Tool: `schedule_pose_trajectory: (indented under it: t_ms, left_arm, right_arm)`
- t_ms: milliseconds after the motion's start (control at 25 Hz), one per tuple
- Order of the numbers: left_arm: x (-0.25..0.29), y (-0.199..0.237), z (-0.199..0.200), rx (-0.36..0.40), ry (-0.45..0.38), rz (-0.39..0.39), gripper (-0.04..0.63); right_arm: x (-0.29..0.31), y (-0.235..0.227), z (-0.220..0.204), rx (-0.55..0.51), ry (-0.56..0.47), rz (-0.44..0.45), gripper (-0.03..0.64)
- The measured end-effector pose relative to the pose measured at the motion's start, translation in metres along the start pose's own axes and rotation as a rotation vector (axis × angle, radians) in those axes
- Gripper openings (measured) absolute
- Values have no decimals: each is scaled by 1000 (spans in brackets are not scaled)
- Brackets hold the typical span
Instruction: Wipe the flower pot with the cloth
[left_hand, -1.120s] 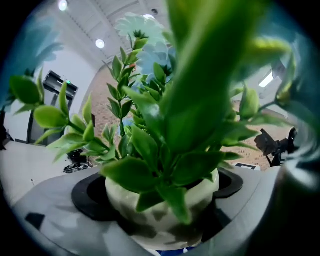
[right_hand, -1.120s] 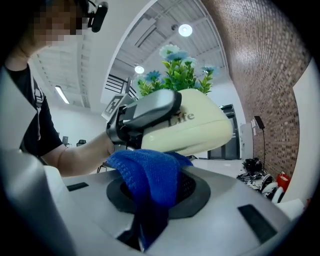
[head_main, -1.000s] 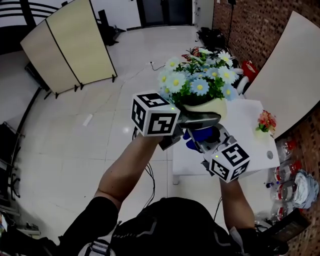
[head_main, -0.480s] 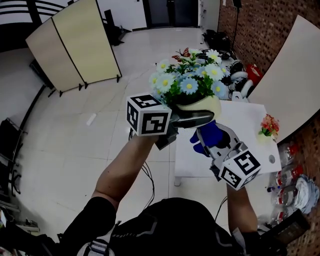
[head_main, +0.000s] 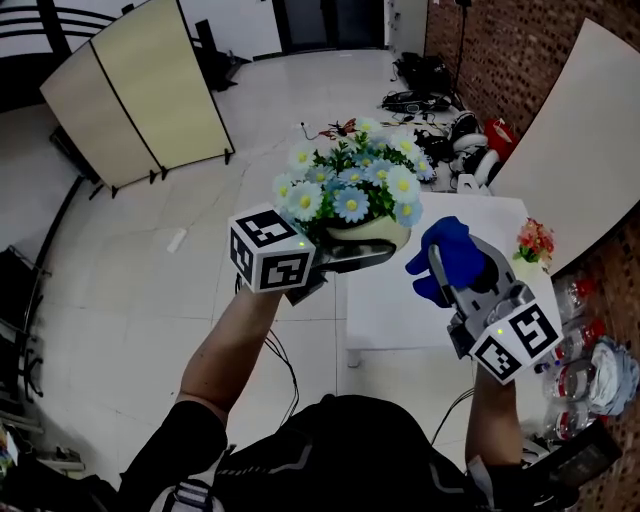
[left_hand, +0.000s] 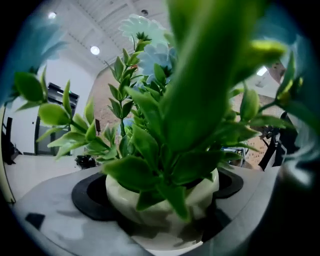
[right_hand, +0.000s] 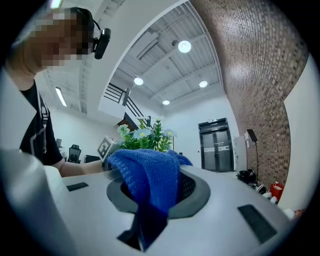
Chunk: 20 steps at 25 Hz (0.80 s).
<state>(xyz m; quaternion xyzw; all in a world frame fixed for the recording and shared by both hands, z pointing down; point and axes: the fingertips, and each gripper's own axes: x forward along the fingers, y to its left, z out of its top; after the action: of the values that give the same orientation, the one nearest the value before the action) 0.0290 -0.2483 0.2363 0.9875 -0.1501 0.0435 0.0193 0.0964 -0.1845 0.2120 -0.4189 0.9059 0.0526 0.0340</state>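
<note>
A cream flower pot (head_main: 366, 231) full of white and blue daisies is held up in the air, well above the floor. My left gripper (head_main: 352, 256) is shut on the flower pot; in the left gripper view the pot (left_hand: 165, 202) sits between the black pads under green leaves. My right gripper (head_main: 448, 262) is shut on a blue cloth (head_main: 446, 254), a short gap to the right of the pot. In the right gripper view the cloth (right_hand: 150, 175) hangs over the jaws, with the flowers (right_hand: 146, 137) behind it.
A white table (head_main: 430, 300) lies below the grippers, with a small pot of red flowers (head_main: 533, 243) near its right edge. A folding screen (head_main: 140, 90) stands on the tiled floor at the left. Bottles and bags (head_main: 590, 365) lie at the right by the brick wall.
The left gripper with the pot has moved left and slightly away. The right gripper with the cloth has drawn off to the right, so the cloth no longer touches the pot.
</note>
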Motion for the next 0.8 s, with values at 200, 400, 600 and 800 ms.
schedule_pose_trajectory:
  t_ms: [200, 400, 600, 800]
  left_arm:
    - [3, -9, -3, 14, 8, -26, 551]
    - [-7, -13, 0, 29, -5, -37, 551]
    - [-6, -20, -14, 36, 22, -43, 550]
    - [4, -32, -47, 21, 43, -71, 551]
  right_arm:
    - [0, -1, -3, 14, -1, 5, 81]
    - [0, 1, 0, 16, -5, -3, 81]
    - [-5, -1, 3, 22, -12, -10, 81]
    - [-11, -9, 3, 32, -35, -39, 81]
